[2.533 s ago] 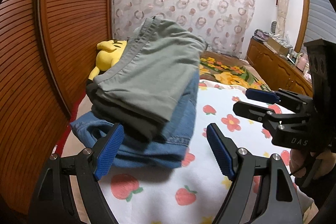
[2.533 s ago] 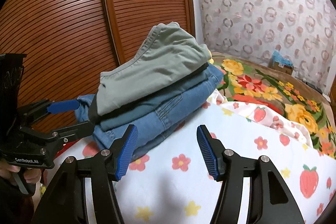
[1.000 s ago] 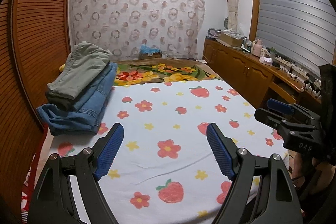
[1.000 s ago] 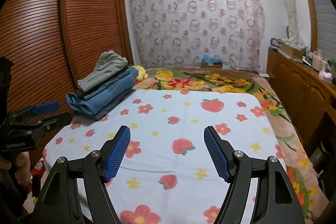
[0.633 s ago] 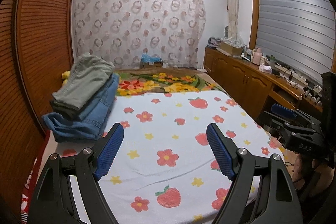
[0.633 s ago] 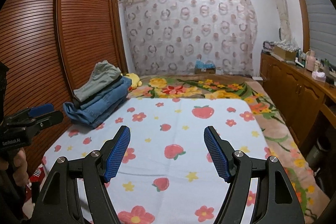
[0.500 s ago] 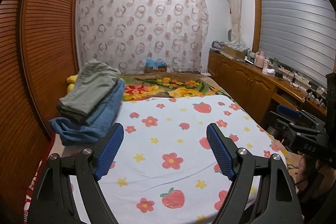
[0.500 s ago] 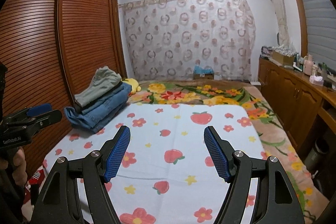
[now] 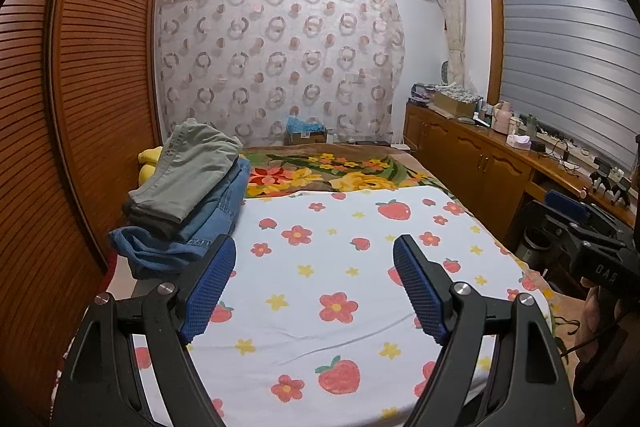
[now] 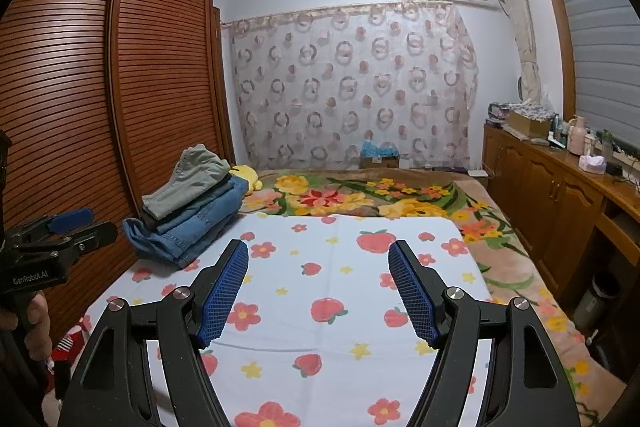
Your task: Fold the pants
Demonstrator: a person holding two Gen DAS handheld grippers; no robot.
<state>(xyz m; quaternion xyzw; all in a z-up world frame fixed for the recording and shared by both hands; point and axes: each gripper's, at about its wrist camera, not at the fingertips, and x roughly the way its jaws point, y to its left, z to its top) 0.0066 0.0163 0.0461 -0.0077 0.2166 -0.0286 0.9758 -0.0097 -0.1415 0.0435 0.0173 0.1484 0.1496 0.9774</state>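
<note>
Left wrist view shows both tools, left tool [image 9: 314,283] and right tool [image 10: 318,285], spread wide and empty, well apart from the folded pants [image 9: 188,203] stacked at the bed's [image 9: 360,311] far left edge: soft, floppy, moderately heavy denim, probably best pinched at waistband or hem.

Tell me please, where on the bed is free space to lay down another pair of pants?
The strawberry sheet is bare from the stack of folded pants at its left edge across to the right edge beside the wooden cabinets. The floral blanket behind is free too. Crowded: only the left corner by the wardrobe, with the stack and a yellow plush toy.
</note>
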